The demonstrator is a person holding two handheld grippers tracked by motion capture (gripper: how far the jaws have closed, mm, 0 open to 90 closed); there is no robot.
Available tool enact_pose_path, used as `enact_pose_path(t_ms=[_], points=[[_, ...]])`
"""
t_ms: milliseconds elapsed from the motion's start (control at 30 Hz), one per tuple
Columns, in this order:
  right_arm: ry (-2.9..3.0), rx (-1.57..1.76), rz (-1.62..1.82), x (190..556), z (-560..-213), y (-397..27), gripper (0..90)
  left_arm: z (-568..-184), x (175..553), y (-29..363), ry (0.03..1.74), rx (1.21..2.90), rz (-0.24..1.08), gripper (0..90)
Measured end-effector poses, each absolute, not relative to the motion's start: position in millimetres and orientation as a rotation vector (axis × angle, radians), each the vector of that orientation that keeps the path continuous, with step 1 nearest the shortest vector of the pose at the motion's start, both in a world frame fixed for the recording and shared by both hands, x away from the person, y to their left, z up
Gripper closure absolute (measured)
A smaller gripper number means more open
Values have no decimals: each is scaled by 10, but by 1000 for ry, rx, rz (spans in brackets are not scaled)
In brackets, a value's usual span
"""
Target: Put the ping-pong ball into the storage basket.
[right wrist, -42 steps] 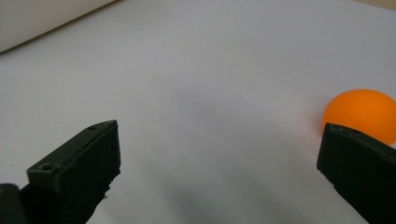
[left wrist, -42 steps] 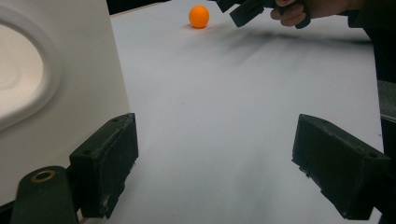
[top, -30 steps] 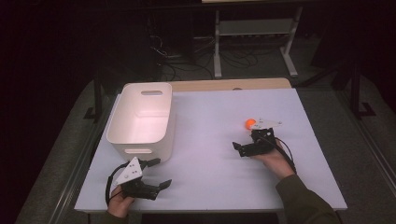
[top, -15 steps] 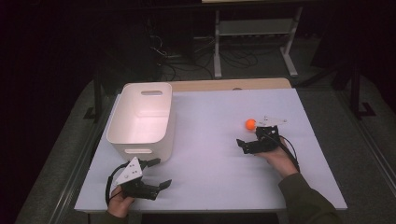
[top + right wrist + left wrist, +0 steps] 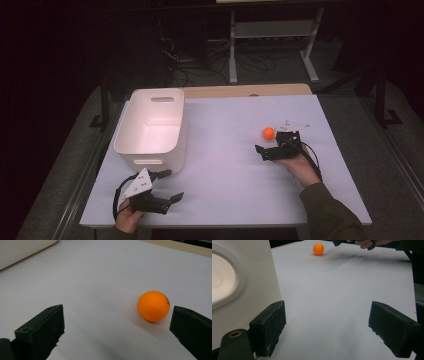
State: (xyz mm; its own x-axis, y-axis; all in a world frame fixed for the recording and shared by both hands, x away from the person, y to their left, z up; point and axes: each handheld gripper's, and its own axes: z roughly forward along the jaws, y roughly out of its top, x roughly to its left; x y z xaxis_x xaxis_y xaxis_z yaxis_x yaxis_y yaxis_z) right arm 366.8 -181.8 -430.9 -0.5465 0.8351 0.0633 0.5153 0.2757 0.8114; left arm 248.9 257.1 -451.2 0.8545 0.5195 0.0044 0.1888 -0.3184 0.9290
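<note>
right gripper (image 5: 263, 151) drew back from orange ball (image 5: 269, 132) | jaws wide | left gripper (image 5: 172, 185) jaws wide by bin (image 5: 150, 152)

Bright tabletop, dark surroundings, soft focus

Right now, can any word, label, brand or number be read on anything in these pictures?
Orange ball: a small dark print at its right edge, too blurred to read.
White bin: no text seen.
Grey plate on the left gripper: small dots, no lettering legible.
</note>
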Motion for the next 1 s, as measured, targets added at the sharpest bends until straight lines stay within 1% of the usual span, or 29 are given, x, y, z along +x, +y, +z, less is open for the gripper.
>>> enact_pose_path(t_ms=[1000], points=[[2146,1240,1164,3836,-4220,-1832,0,-4512,2489,2569,530,1897,364,141]])
